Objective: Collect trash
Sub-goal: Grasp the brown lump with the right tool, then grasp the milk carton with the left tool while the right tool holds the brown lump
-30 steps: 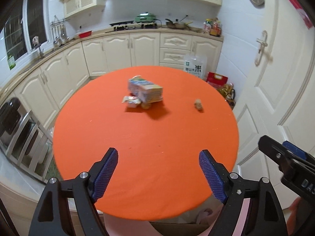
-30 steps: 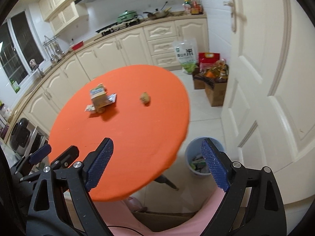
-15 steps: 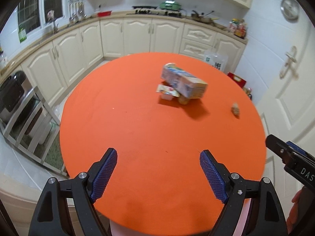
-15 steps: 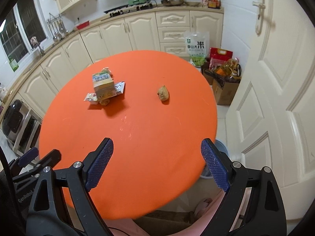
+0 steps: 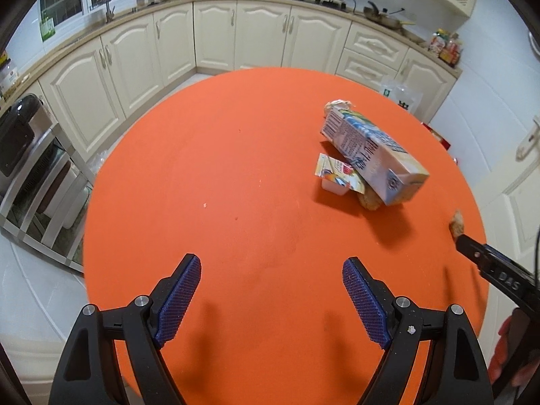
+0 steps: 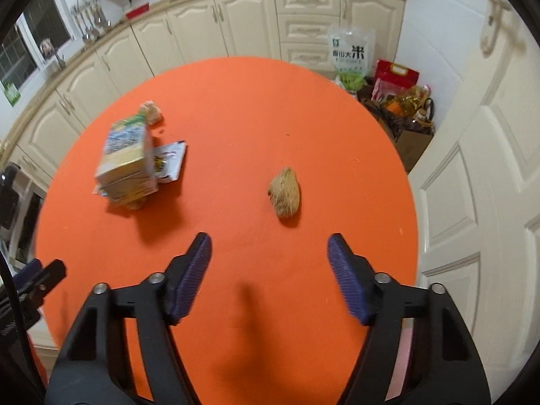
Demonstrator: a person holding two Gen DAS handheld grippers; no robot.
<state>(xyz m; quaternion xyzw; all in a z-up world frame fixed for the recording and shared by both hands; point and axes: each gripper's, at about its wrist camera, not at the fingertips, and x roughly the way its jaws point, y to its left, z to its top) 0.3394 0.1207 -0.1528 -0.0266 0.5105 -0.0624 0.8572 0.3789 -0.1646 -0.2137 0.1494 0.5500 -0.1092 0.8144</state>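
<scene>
While both grippers hang over the orange table (image 5: pixel 209 155) w/ nothing between their pads, trash lies ahead of them; biggest is the carton (image 5: pixel 373 157), on its side, propped on a wrapper (image 5: pixel 337 172) and a brown scrap, long axis running from far-left to near-right in the left view, ahead and right of the left gripper (image 5: pixel 271 298), jaws wide apart; smallest is the brown lump (image 6: pixel 285 196), alone, just ahead of the right gripper (image 6: pixel 270 270), approx. centred, long axis fore-aft, slightly tilted; right gripper nearer it; its jaws have just been closing, nothing between them, gap remains.
</scene>
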